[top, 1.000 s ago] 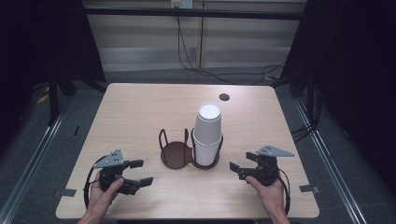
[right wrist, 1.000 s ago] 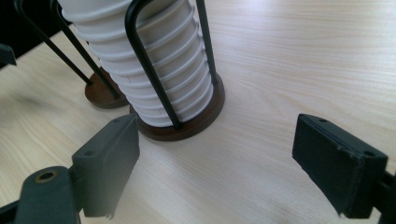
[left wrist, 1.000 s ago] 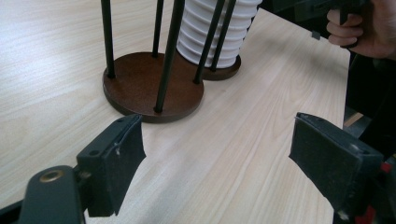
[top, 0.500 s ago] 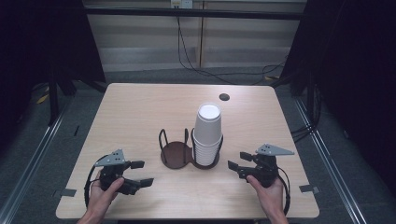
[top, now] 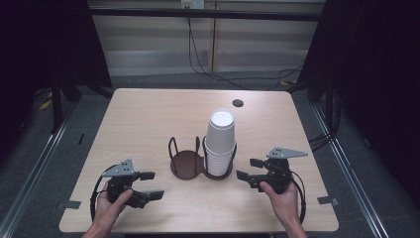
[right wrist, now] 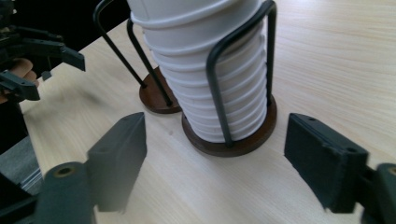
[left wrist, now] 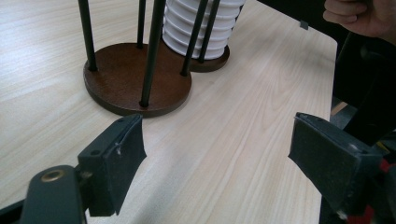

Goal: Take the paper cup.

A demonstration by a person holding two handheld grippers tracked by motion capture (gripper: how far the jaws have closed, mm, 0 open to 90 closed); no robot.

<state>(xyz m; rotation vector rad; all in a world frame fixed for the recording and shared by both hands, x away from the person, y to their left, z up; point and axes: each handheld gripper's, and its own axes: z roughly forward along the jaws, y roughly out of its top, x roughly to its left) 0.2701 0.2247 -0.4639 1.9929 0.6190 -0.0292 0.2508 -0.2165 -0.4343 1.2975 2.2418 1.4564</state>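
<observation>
High view: cups (top: 220, 141) sitting in holder (top: 200, 161). Both grippers, left (top: 148, 185) and right (top: 250, 168), hovering beside it, jaws apart, gripping nothing

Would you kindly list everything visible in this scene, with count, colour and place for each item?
Paper cups: one nested stack, white, upside down in the right bay of the holder.
Cup holder: one, dark brown double base with black wire posts, table centre; left bay empty.
Table: one, light wood.
Hole: one, dark, far right part of the table top.
Cables: several, black, on the floor behind the table.
Left tool: one, black, open, near left of the table, held in a hand.
Right tool: one, black, open, beside the cups, held in a hand.
</observation>
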